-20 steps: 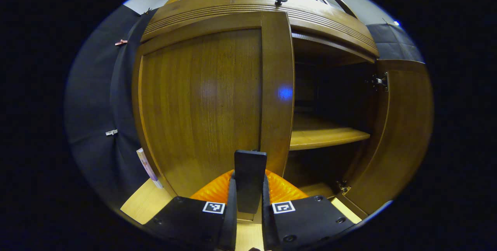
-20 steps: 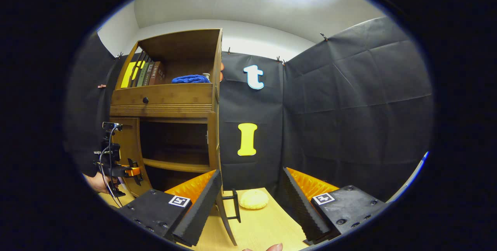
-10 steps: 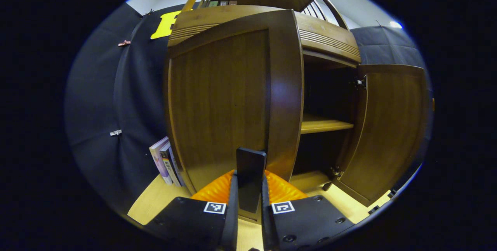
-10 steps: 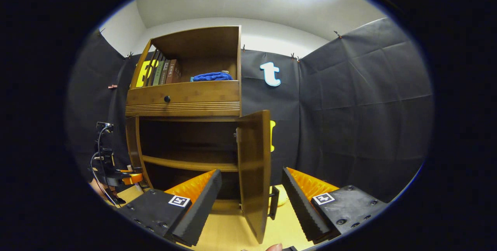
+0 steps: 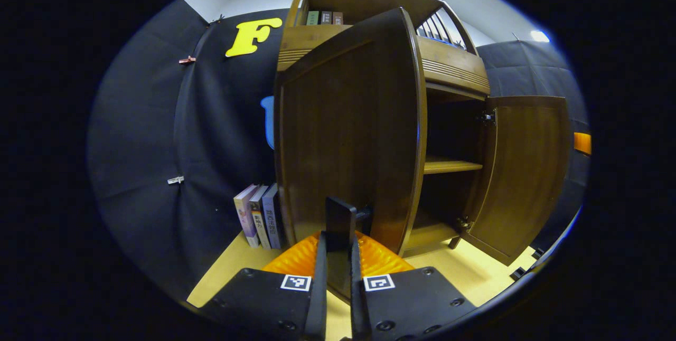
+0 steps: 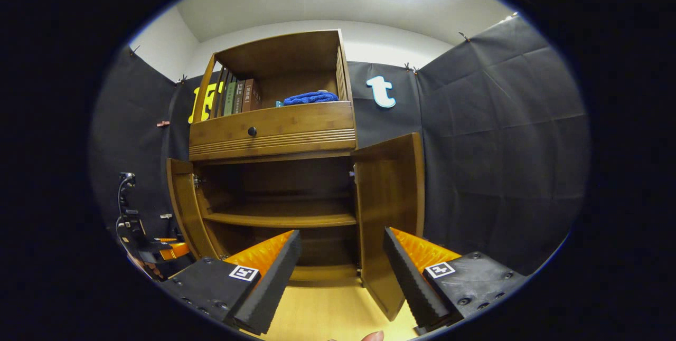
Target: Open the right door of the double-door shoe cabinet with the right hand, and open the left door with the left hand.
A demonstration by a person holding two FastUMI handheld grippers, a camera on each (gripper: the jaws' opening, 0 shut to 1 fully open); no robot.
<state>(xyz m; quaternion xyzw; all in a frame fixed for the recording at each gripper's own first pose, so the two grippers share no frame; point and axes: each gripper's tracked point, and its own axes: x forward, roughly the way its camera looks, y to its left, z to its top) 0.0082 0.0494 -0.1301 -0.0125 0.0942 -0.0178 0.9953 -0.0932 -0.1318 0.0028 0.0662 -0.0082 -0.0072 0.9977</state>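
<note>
In the left gripper view, the left hand-held gripper [image 5: 338,256] is closed narrowly on the dark handle [image 5: 340,217] of the left door [image 5: 348,135], with both fingers pressing its sides. That door stands swung out toward the camera, its outer face toward the lens. To its left, 3 books [image 5: 259,217] stand upright on the pale worktop [image 5: 222,272] against the cabinet's side. To the right of the door's edge the shoe cabinet [image 5: 454,72] shows a dark interior with 1 shelf [image 5: 451,165] across it. Farther right, the right door [image 5: 523,172] stands open, hinged at the cabinet's right side.

In the right gripper view, the right hand-held gripper [image 6: 340,264] is spread wide and holds nothing; it hangs in front of the cabinet, apart from both doors. The right door [image 6: 391,209] stands open beyond the gap, nearer the right finger. The left door [image 6: 182,209] is open at the cabinet's left side, and the left hand-held gripper [image 6: 163,248] is seen near its lower part. Above the doors sits a drawer with a dark knob [image 6: 252,131]. In the open top compartment, upright books [image 6: 237,97] stand left of a blue cloth [image 6: 309,98].
</note>
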